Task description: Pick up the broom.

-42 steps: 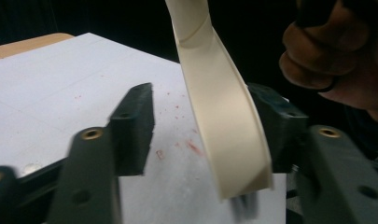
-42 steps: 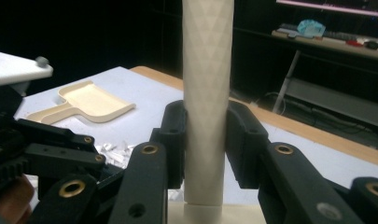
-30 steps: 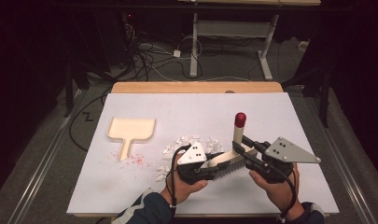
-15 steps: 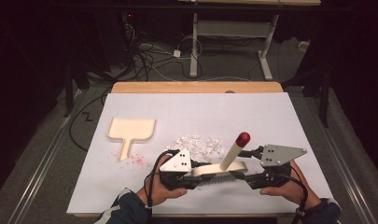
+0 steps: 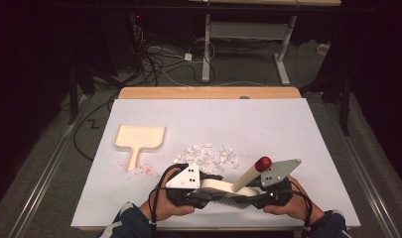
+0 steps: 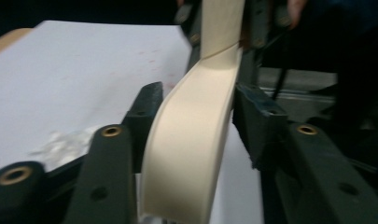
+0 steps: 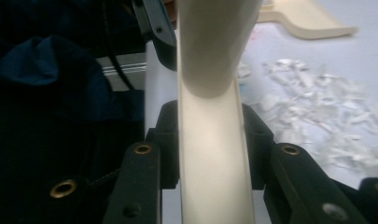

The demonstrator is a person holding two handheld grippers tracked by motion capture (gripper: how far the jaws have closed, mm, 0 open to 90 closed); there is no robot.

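- You've drawn both the left gripper [image 5: 208,191] and the right gripper [image 5: 251,194] back toward the table's near edge.
- The brush [image 5: 223,187] they clamp has tipped: its red-capped handle [image 5: 250,173] now leans low instead of upright.

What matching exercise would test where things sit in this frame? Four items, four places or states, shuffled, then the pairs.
Items
1. brush
2. dustpan
3. white scraps
4. red knob

Places or states
A. lying apart at the mat's left
B. scattered mid-mat, beyond the grippers
C. on the tip of the brush handle
D. clamped by both the left gripper and right gripper

Pairs: 1-D, 2-A, 3-B, 4-C
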